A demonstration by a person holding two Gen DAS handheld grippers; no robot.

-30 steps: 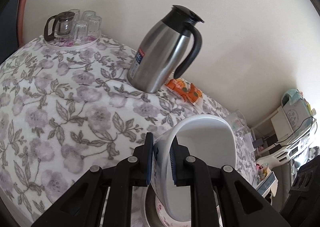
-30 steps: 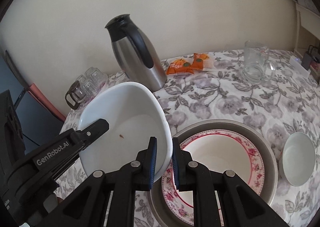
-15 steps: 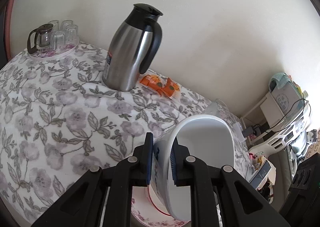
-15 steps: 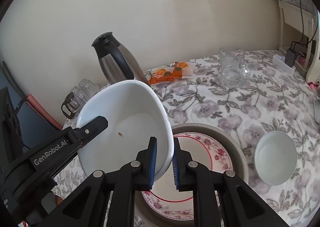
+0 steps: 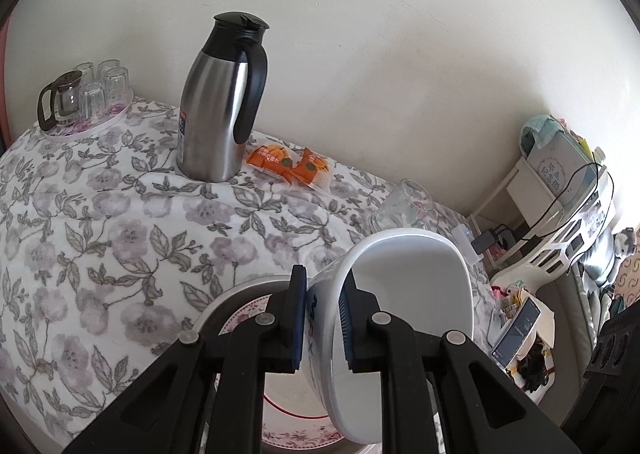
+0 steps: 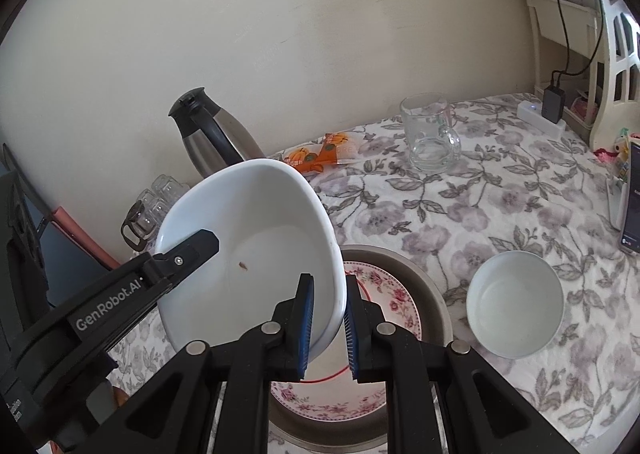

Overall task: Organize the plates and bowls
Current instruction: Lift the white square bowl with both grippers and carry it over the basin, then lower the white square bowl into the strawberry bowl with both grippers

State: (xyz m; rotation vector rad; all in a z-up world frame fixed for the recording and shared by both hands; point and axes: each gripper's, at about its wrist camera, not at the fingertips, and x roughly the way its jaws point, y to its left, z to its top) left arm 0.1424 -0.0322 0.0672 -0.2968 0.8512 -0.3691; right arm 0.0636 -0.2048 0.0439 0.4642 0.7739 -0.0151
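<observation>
A lived-in home: a flower-patterned tablecloth (image 5: 100, 222), a steel thermos jug (image 5: 218, 102), snack packets (image 5: 288, 164), a tray of small glasses (image 5: 86, 94), cluttered white shelves (image 5: 560, 214).

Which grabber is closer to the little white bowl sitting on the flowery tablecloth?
Right. The right gripper pinches the big white bowl's near rim, beside the small white bowl; the left gripper grips the opposite rim.

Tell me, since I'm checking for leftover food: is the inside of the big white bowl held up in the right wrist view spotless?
No, the big white bowl has a small brown speck on its inner surface.
</observation>
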